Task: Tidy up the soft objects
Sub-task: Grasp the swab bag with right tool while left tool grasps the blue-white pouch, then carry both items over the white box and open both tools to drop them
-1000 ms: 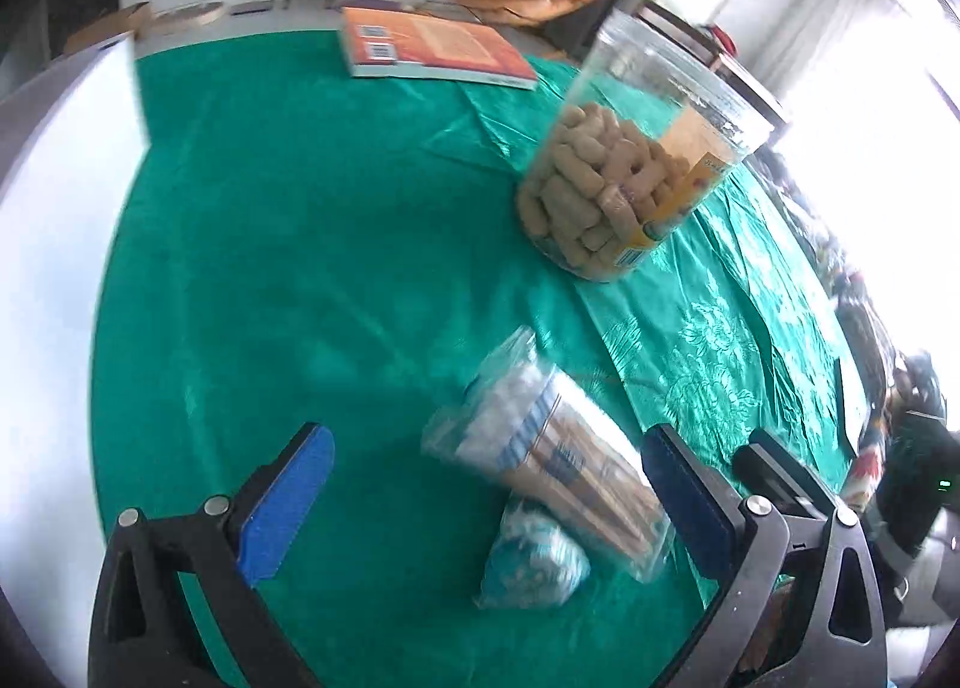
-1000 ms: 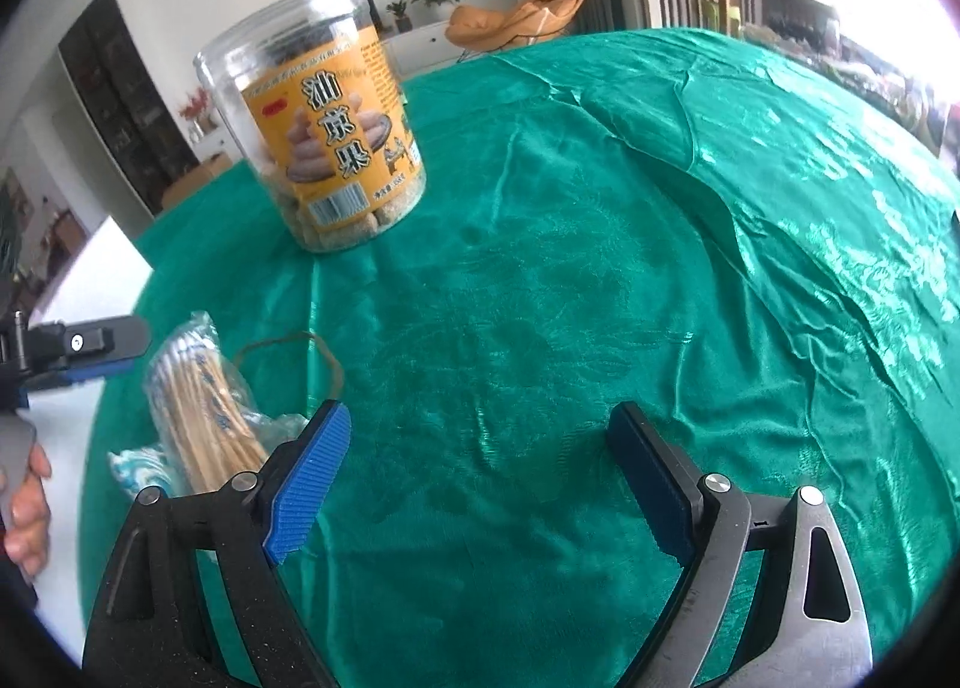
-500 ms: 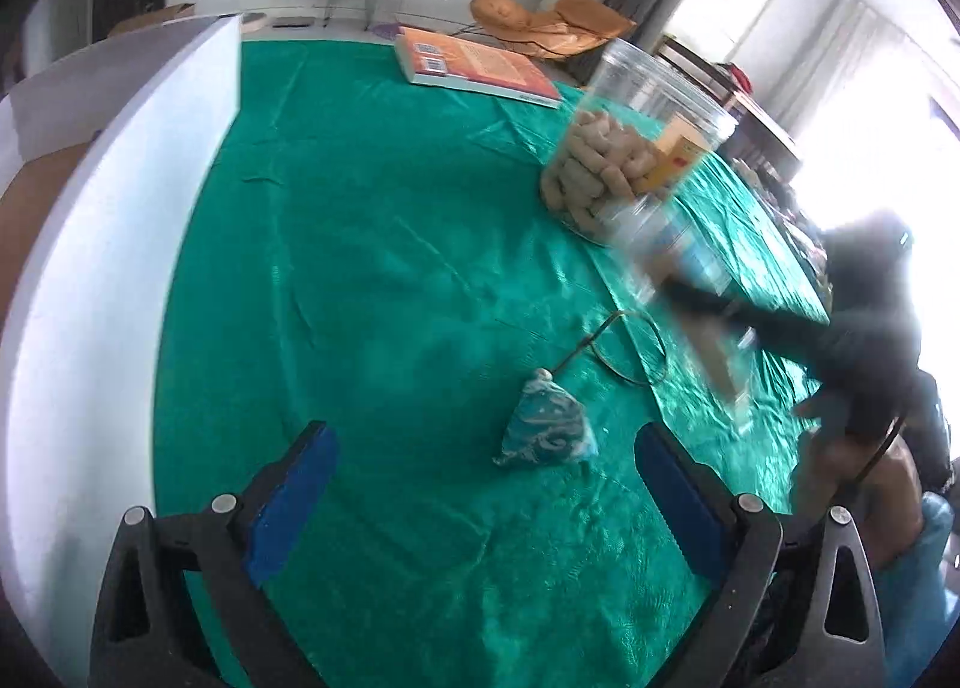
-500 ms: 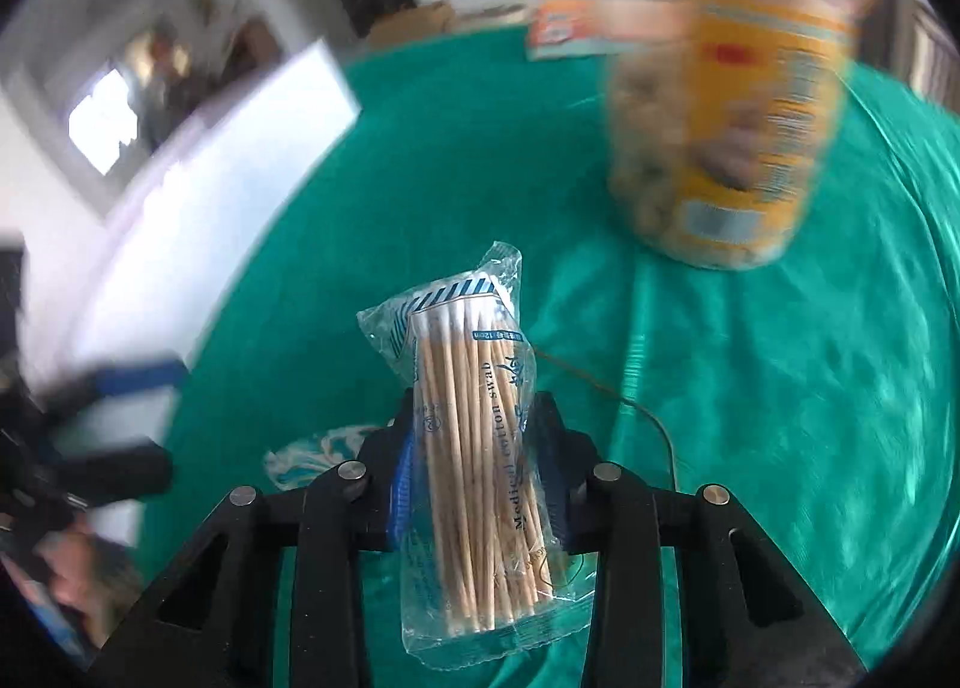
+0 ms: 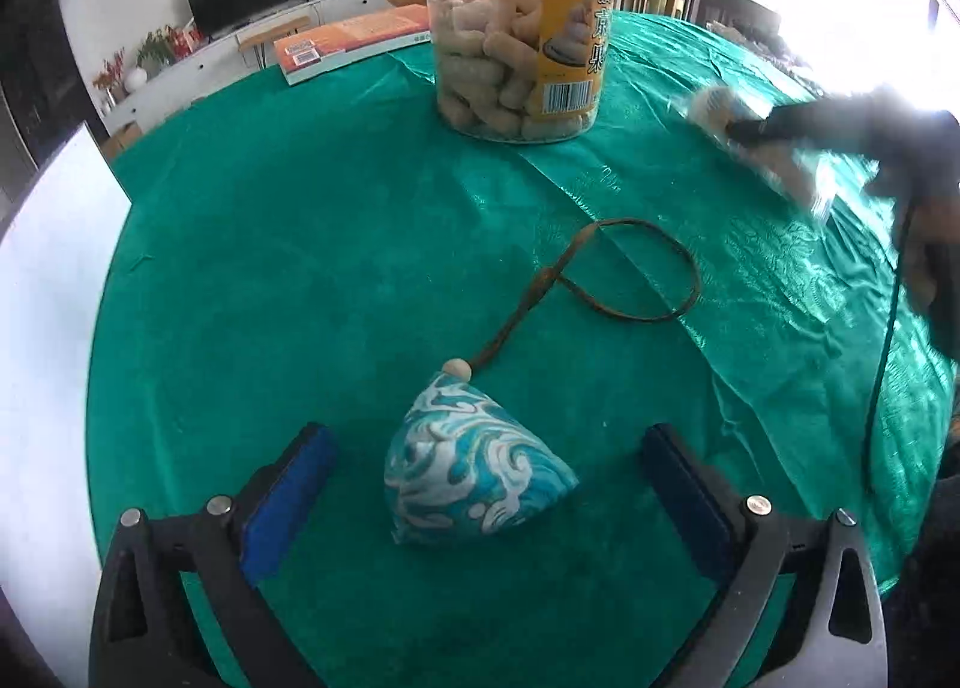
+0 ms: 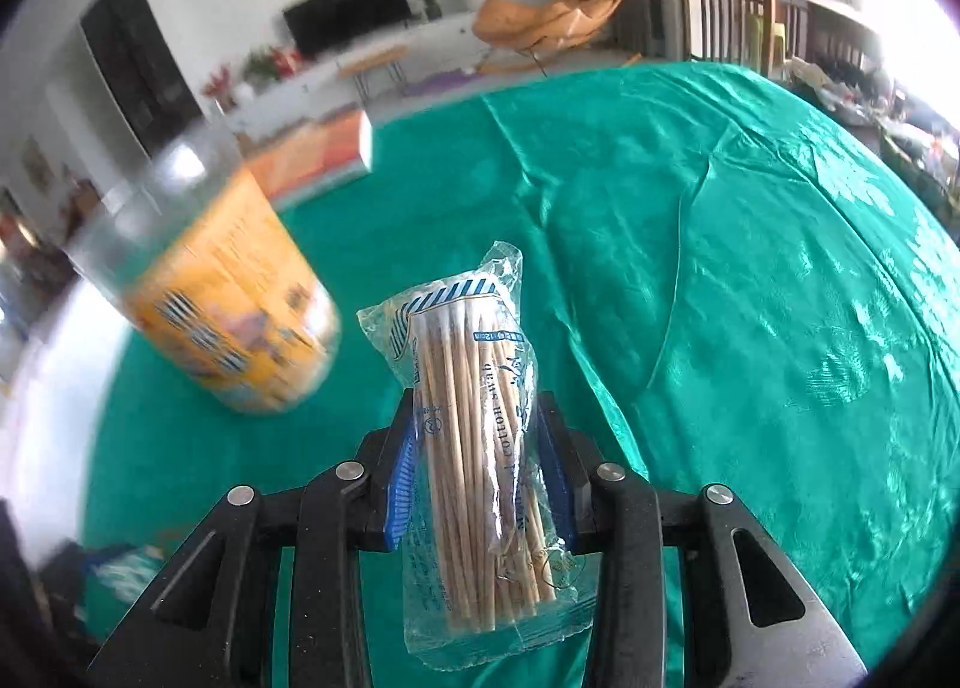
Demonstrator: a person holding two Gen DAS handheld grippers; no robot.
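A blue and white patterned fabric pouch (image 5: 471, 463) with a brown cord loop (image 5: 630, 274) lies on the green tablecloth (image 5: 300, 280). My left gripper (image 5: 480, 478) is open, its blue pads on either side of the pouch, not touching it. My right gripper (image 6: 480, 460) is shut on a clear pack of cotton swabs (image 6: 480, 442) and holds it above the cloth. In the left wrist view the right gripper with the pack (image 5: 774, 148) shows blurred at the right.
A clear plastic jar of snacks (image 5: 516, 22) with an orange label stands at the back of the table; it is blurred in the right wrist view (image 6: 204, 280). An orange book (image 5: 354, 43) lies behind it. A white board (image 5: 42, 292) borders the left.
My right gripper closed on the swab pack, lifted it and carried it right past the jar. My left gripper moved in around the pouch.
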